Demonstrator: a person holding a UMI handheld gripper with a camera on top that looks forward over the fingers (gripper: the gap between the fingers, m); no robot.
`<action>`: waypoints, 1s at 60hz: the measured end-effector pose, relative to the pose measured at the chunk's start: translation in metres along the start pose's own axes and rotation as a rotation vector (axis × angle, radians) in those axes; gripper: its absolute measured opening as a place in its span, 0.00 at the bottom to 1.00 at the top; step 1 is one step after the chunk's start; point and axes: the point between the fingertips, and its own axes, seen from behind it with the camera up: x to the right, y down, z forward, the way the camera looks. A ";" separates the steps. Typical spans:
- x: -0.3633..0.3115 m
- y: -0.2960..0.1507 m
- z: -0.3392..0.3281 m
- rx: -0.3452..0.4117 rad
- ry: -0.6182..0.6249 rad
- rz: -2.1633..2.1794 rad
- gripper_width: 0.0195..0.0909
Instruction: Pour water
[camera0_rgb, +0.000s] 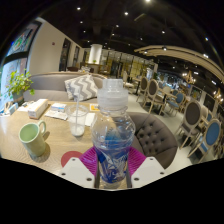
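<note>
clearly the gripper (111, 165) has a clear plastic water bottle (113, 135) between its two fingers, and the pink pads (88, 160) sit against the lower body of the bottle on either side, so the jaws look clamped on it rather than standing apart. the bottle is upright, its pale cap (112, 87) looks to be on, and a blue label wraps the lower half. whether it is lifted or resting on the wooden table (55, 132) cannot be told, since its base is hidden behind the fingers.

beyond the bottle and off to one side stands a clear drinking glass (78, 121), near a green mug (32, 139) that sits closer in. papers or a booklet (57, 110) lie farther back on the table, and a grey tufted chair (157, 132) is on the other side.

to do this step well, i would judge that the grip should stay low and firm, because a soft bottle can buckle and slip once tilted. the cap would have to be off before any water can leave, so that needs checking first. the glass looks the likelier target; bring the bottle mouth just over its rim before tipping, then tilt slowly so the stream starts thin. keep clear of the mug and the papers, which a splash would spoil.
</note>
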 end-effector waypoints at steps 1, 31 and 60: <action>0.001 -0.004 -0.001 0.004 0.011 -0.022 0.23; -0.066 -0.173 -0.039 0.217 0.443 -1.143 0.23; -0.133 -0.129 -0.009 0.054 0.504 -1.901 0.22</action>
